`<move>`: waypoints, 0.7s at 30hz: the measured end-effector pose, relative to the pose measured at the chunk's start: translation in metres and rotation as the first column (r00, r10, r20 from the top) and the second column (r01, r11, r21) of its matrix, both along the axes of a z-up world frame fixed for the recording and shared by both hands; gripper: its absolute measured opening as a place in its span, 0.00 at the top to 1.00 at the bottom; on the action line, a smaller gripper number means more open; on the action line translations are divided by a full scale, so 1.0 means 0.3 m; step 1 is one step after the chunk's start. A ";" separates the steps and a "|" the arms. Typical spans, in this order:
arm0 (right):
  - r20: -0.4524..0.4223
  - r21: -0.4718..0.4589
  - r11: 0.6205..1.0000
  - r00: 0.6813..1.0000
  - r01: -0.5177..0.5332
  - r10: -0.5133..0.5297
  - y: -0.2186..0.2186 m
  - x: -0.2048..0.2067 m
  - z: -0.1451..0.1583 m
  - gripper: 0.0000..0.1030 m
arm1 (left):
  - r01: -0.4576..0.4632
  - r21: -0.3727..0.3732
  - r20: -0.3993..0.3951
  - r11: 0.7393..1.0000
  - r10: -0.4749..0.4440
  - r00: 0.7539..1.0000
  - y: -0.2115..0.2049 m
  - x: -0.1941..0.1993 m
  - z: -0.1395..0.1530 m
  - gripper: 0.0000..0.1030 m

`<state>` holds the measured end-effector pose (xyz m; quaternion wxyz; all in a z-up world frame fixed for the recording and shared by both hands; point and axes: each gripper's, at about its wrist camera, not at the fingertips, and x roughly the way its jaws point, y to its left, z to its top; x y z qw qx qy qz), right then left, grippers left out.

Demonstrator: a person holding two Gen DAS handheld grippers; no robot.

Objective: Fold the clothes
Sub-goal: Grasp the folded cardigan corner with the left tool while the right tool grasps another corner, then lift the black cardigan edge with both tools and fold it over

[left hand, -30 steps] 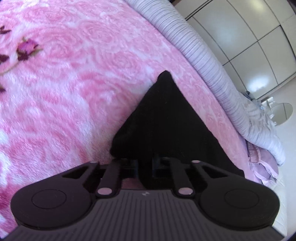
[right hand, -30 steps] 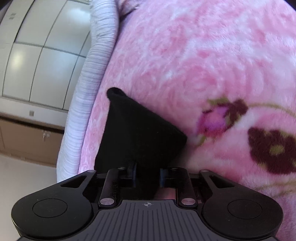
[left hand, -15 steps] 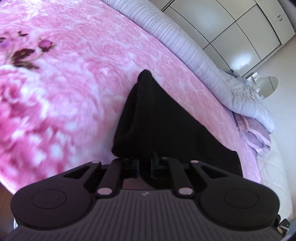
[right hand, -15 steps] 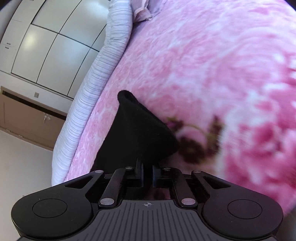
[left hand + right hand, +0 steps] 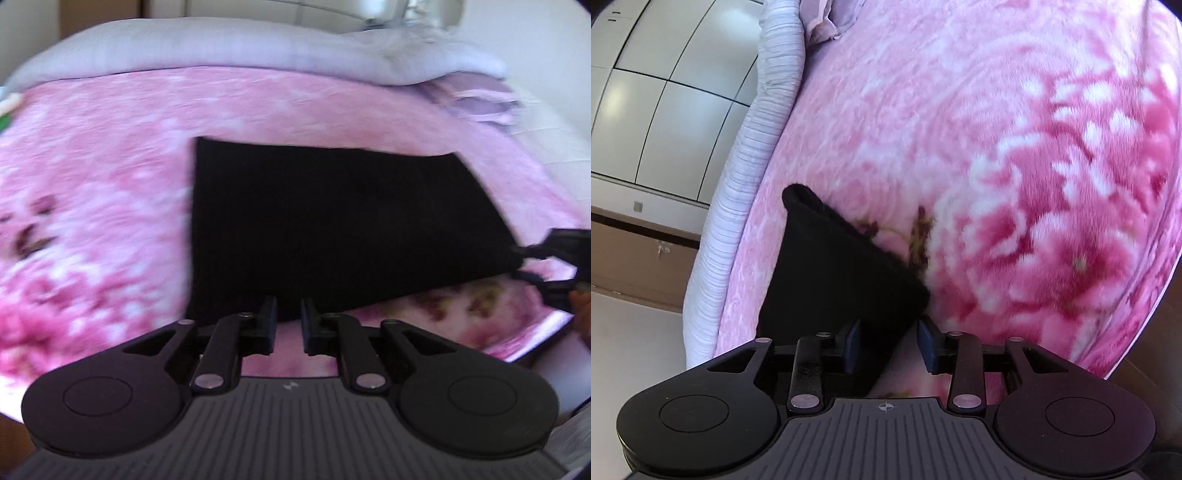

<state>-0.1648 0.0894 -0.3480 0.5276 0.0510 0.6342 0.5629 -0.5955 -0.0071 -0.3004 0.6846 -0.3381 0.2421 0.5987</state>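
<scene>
A black folded garment (image 5: 332, 221) lies flat as a rectangle on the pink floral blanket (image 5: 110, 166). My left gripper (image 5: 289, 317) is nearly shut and still closing, its tips on the garment's near edge with the cloth's edge between them. In the right wrist view the garment (image 5: 831, 273) narrows to a corner that sits between the blue pads (image 5: 854, 341). My right gripper (image 5: 890, 332) is opening, and the pads stand apart from the cloth. The right gripper (image 5: 521, 263) also shows in the left wrist view, jaws spread at the garment's right corner.
A lilac striped quilt (image 5: 258, 48) (image 5: 738, 203) is rolled along the bed's far side, with lilac pillows (image 5: 480, 96) at one end. White wardrobe doors (image 5: 665, 92) and a wooden cabinet (image 5: 639, 254) stand beyond it. A hand (image 5: 581, 306) holds the right gripper.
The left gripper rolled and drew back, and the garment went from a raised triangle to a flat rectangle. The right jaws, shut on the cloth before, have spread apart.
</scene>
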 end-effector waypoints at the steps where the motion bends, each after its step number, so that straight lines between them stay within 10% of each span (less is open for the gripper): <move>1: -0.003 0.000 1.000 1.000 0.000 0.000 -0.002 0.001 0.000 0.63 | 0.024 0.011 0.022 1.000 -0.024 0.999 0.015 0.021 0.000 0.97; 9: 0.010 0.002 1.000 1.000 -0.019 0.019 -0.016 0.007 0.005 0.63 | 0.210 0.064 0.078 0.976 -0.215 0.974 0.216 0.218 -0.033 0.97; 21: -0.060 0.014 1.000 0.998 0.028 -0.027 -0.013 -0.003 -0.033 0.61 | 0.226 -0.094 0.066 0.970 -0.220 0.973 0.302 0.253 -0.127 0.98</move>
